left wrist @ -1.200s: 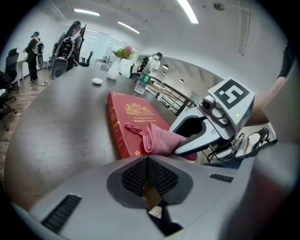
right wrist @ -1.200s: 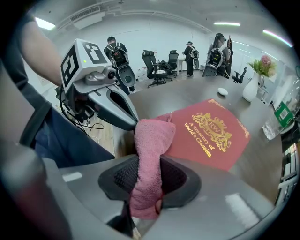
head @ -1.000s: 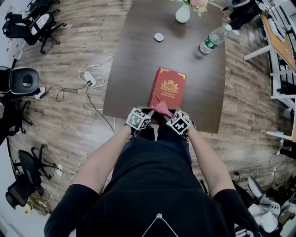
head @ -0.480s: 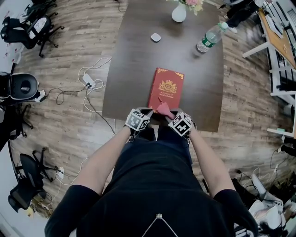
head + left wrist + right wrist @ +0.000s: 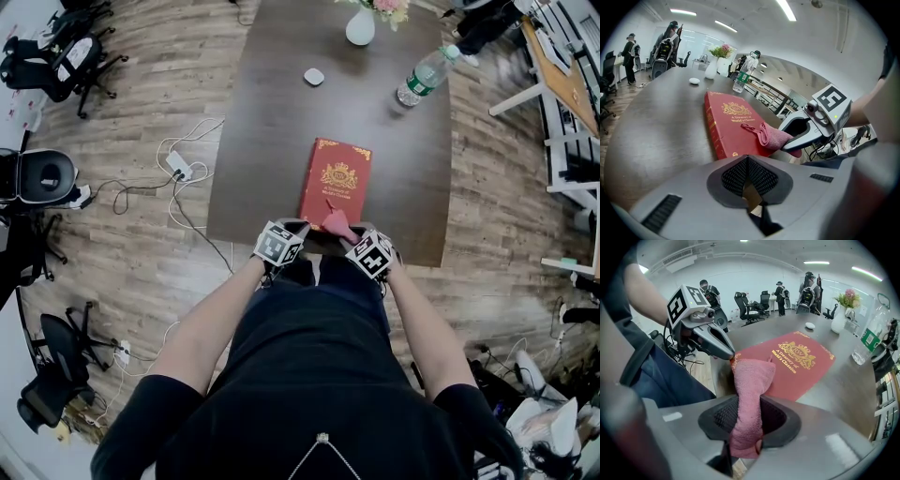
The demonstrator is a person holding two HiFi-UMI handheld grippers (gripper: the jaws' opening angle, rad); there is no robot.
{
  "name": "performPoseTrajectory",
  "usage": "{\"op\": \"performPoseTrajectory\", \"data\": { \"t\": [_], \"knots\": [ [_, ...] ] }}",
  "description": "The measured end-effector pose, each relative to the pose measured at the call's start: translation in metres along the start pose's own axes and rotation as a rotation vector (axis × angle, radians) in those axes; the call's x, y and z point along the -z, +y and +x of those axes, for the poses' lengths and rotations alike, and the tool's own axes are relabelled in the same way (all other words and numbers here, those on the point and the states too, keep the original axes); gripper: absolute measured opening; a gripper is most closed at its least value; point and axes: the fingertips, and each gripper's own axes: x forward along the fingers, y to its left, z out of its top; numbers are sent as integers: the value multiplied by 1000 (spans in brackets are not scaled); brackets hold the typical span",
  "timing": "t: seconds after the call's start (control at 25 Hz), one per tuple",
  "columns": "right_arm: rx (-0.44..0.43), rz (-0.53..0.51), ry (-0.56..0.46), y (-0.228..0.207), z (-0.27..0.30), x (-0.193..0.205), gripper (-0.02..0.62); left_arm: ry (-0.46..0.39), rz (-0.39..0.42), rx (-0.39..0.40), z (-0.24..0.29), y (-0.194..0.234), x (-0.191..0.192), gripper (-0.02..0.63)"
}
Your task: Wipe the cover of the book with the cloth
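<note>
**Item: book (image 5: 337,183).** Red hardback with gilt lettering and crest. It lay flat and closed, cover up, near the front edge of the dark table (image 5: 272,141), its near end just in front of the person.

**Item: cloth (image 5: 752,371).** Pink and bunched into a roll. One end was pinched in the right gripper (image 5: 749,408), whose jaws were clamped on it. The free end rested on the near end of the cover, below the gilt lettering.

**Item: left gripper (image 5: 746,158).** Jaws were closed together with nothing between them. Its tip stood at the book's near left corner. Whether it pressed on the book could not be told.

**Other articles, far end of table.** White vase (image 5: 360,26) with flowers, plastic bottle (image 5: 422,80) and a small white object (image 5: 313,76), all well apart from the book.

**Condition of work.** The cloth was in hand and in contact with the cover. The wiping looked to be at an early stage. Only the near strip lay under the cloth, and the crest and far half were probably still to be wiped. The cover showed no marks by which to judge what had been cleaned.
</note>
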Motion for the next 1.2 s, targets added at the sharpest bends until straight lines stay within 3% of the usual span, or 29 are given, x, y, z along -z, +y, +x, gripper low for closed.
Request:
{"op": "performPoseTrajectory", "data": {
  "t": [0.72, 1.2],
  "knots": [
    [36, 32, 15, -7, -11, 17, 125, 3, 11, 11, 1, 0, 0, -5],
    [92, 118, 60, -18, -25, 49, 125, 8, 32, 21, 1, 0, 0, -5]
  ]
}}
